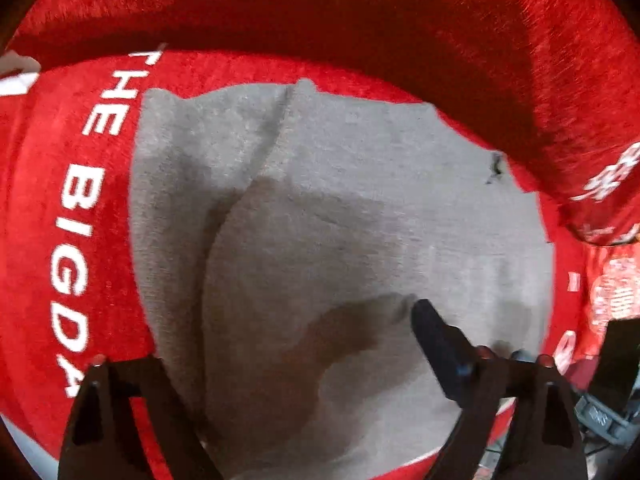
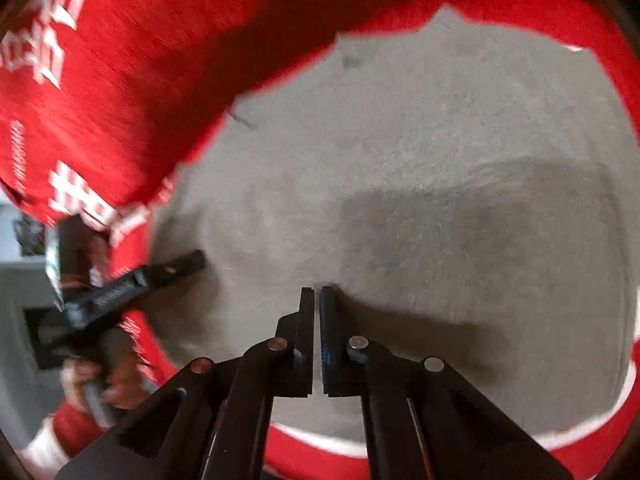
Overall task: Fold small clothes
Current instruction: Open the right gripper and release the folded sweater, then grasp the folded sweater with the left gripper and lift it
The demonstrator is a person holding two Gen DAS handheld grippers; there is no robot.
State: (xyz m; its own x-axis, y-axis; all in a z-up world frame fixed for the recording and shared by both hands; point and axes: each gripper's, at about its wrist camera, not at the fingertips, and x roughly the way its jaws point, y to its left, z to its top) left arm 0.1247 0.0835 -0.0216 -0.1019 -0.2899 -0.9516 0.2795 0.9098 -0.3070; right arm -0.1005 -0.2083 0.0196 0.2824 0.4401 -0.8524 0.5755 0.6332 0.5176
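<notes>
Lying flat on the red plush cloth, the grey knit garment awaits folding; left gripper fingers spread above it, right gripper fingers closed, seemingly empty. Next: pinch an edge.

Left tongs tip cut off.

A red cloth with white lettering covered the surface. Behind it rose a red cushion; right of it sat dark clutter.
</notes>
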